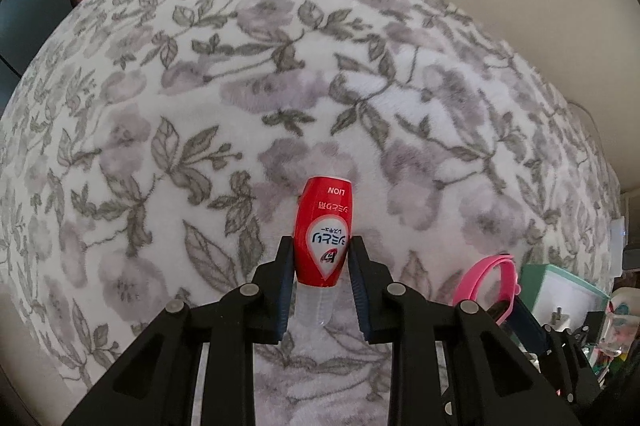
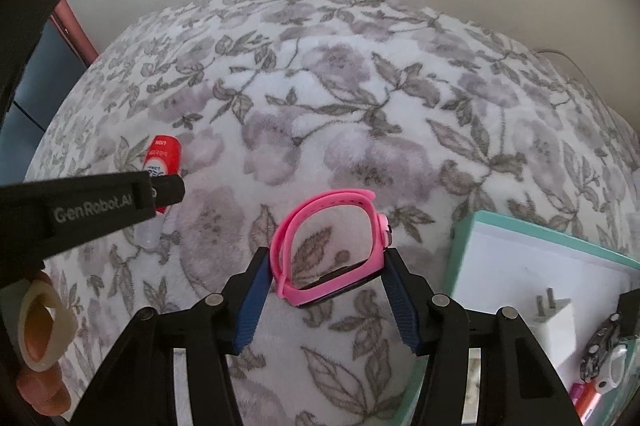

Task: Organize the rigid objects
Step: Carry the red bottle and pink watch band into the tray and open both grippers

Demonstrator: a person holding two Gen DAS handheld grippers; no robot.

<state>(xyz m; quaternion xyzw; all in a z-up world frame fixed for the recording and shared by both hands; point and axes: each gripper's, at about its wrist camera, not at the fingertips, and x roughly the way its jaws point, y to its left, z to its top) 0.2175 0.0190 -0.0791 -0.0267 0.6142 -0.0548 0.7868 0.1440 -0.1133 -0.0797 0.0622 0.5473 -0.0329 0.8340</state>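
Two claws: one red bottle, one pink watch.

You're working over a soft, fuzzy fleece blanket with a matt floral print. Your small bottle wears a glossy red plastic label over a clear plastic cap. The pink watch band looks like smooth, matt silicone.

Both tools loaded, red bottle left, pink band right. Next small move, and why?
Probably swing the right tool toward the teal box: its pads pinch the pink band, and the box sits open just to its right. Left tool grips the red bottle.
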